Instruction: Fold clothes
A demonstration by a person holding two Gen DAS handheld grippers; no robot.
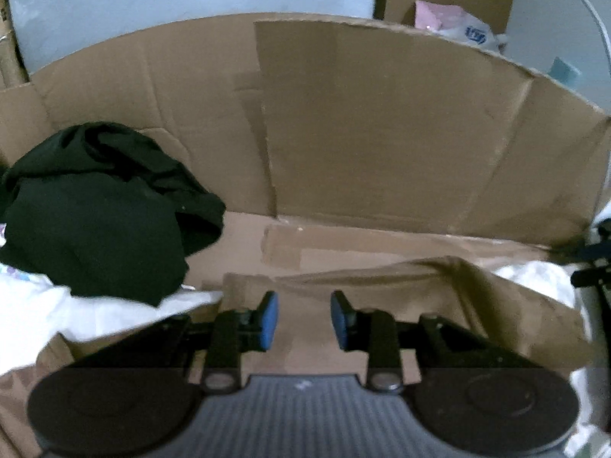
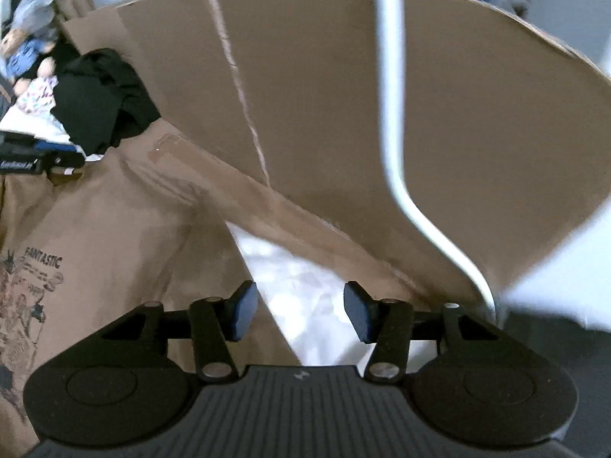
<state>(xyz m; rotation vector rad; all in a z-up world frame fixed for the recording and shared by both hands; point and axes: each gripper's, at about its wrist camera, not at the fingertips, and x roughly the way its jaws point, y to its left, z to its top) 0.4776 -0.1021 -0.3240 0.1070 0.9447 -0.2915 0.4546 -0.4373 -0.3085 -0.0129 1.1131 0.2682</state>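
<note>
Right wrist view: tan shirt (image 2: 114,236) lay flat left of the right tongs (image 2: 299,311), which were spread and empty. Left tongs (image 1: 304,320), also spread and empty, hung directly over it, so nearer.

Flattened cardboard (image 1: 244,244) is covering the work surface, with a white sheet (image 2: 305,286) showing beside it. A tan printed shirt (image 2: 99,236) and a crumpled black garment (image 1: 95,210) are lying on top.
</note>
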